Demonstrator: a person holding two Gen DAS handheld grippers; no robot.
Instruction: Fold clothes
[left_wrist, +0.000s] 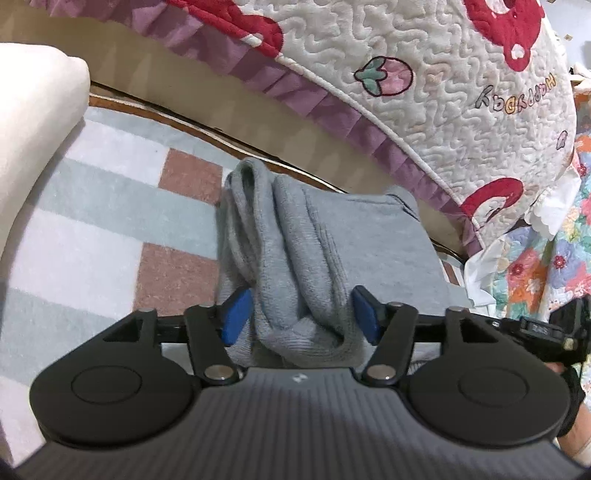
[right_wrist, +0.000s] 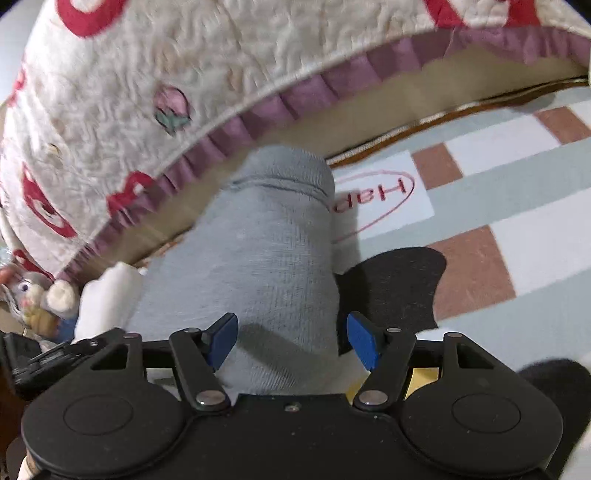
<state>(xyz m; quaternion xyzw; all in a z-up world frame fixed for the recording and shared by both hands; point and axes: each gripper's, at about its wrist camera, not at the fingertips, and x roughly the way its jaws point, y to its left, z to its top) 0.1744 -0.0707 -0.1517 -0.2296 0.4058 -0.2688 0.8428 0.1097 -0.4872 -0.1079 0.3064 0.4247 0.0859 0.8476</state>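
A grey knit garment (left_wrist: 295, 251) lies in bunched, rolled folds on a checked mat. My left gripper (left_wrist: 301, 317) is open, its blue pads (left_wrist: 236, 317) on either side of a thick fold that fills the gap between them. In the right wrist view the same grey garment (right_wrist: 273, 258) forms a smooth folded length running away from me. My right gripper (right_wrist: 291, 339) is open, with the cloth lying between and under its blue pads (right_wrist: 364, 343). Whether either set of pads presses the cloth I cannot tell.
A checked mat (left_wrist: 110, 229) in pale green, white and brown lies under the garment. A quilted white bedcover with a purple frill (left_wrist: 424, 110) hangs close behind. A dark cloth (right_wrist: 399, 288) lies right of the garment. A stuffed toy (right_wrist: 33, 299) sits at left.
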